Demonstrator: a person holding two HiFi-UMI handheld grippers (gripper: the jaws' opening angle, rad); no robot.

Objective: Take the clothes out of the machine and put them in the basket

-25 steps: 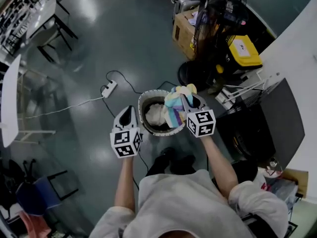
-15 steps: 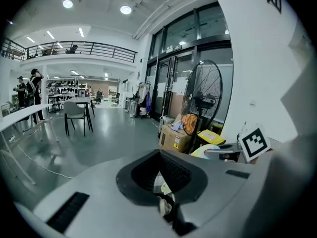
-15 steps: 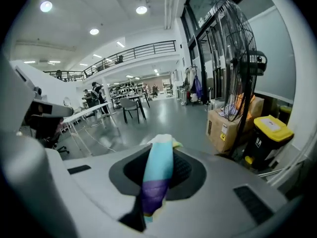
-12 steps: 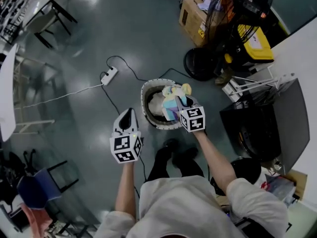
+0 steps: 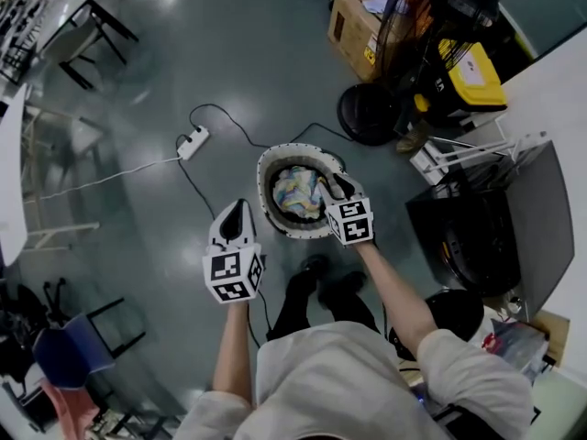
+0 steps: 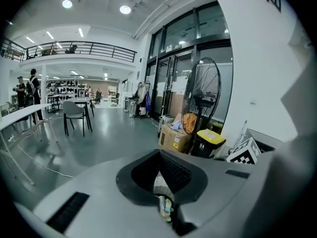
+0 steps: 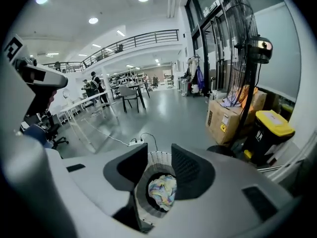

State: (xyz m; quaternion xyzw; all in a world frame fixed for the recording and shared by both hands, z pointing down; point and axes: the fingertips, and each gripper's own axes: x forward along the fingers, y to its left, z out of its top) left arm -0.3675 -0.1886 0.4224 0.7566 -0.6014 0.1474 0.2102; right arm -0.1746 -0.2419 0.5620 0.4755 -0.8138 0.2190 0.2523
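Right gripper [image 5: 332,184] hung over basket [image 5: 264,180], jaws opening, nothing between them. 1 striped garment [image 5: 298,192] lay inside. Left gripper [image 5: 236,211] was pinched closed, empty, beside basket.

Glossy floor [image 5: 257,71], soft cloth [image 5: 298,191], plastic basket [image 5: 264,191]

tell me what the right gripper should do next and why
Probably lift the right gripper straight up, clear of the basket. Its jaws are opening with nothing between them, and the multicoloured cloth already lies inside the basket on the floor, so this piece looks delivered. Rising before turning away should keep the gripper from snagging the cloth or the rim.
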